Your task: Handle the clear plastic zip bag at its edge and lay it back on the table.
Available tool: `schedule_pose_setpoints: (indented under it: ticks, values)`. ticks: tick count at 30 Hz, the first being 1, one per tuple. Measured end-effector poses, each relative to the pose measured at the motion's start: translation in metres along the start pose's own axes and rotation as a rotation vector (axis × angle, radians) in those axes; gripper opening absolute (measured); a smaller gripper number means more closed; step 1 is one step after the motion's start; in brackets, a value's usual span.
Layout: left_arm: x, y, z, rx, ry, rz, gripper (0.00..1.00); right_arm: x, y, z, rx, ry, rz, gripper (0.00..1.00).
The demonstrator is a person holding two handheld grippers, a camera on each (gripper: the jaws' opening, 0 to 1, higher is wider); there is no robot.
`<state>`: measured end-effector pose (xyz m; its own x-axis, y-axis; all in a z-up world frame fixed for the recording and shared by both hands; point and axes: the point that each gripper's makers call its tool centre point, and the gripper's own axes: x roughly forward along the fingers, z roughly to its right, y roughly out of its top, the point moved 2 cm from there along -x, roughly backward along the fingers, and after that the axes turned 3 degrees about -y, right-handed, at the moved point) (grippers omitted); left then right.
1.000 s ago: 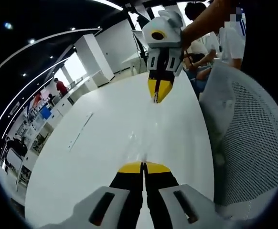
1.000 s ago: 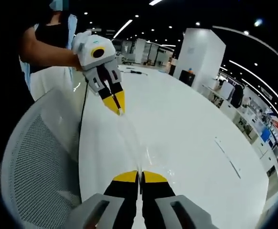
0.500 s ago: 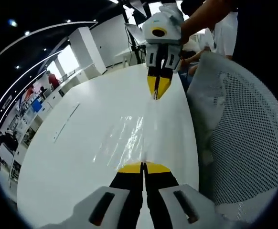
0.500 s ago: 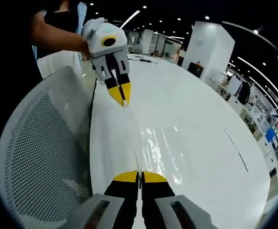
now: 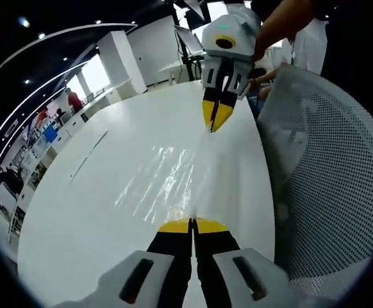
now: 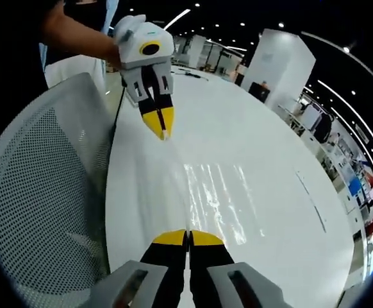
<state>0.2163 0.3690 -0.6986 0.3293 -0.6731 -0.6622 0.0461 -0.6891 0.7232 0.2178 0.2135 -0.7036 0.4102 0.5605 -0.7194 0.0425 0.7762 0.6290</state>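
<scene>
Both tongs are clenching the clear plastic zip bag between us. In the left gripper view, our left gripper [image 5: 192, 222] is pinching the near edge of the zip bag [image 5: 174, 183] with its yellow-tipped jaws pressed together, while the right gripper [image 5: 216, 122] is coming in from the top, its jaws closed on the far edge. The bag is stretching between the two above the white table [image 5: 90, 192], and it is catching more glare across a wider sheet than half a second ago. A white mesh chair back [image 5: 327, 179] is crowding the right side, close against the table edge. People are standing far off at the left, too small to describe.

In the right gripper view, our right gripper [image 6: 188, 235] is gripping its edge of the bag [image 6: 212, 199], and the left gripper [image 6: 158, 128] is holding the opposite edge, a bare forearm [image 6: 77, 38] behind it. The mesh chair back [image 6: 39, 186] is looming at the left. We cannot tell whether the bag is holding anything.
</scene>
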Motion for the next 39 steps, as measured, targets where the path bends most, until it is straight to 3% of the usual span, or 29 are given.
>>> schedule_pose_setpoints:
  ticks: [16, 23, 39]
  values:
    - [0.004, -0.003, -0.056, -0.015, 0.077, -0.004, 0.00, 0.028, 0.015, 0.048, -0.012, -0.049, -0.005, 0.00]
    - [0.009, -0.009, -0.067, -0.033, 0.077, -0.013, 0.00, 0.038, 0.016, 0.062, 0.013, -0.060, -0.004, 0.00]
    - [0.021, -0.004, -0.090, -0.041, 0.088, -0.023, 0.00, 0.048, 0.005, 0.079, 0.054, -0.073, -0.034, 0.00]
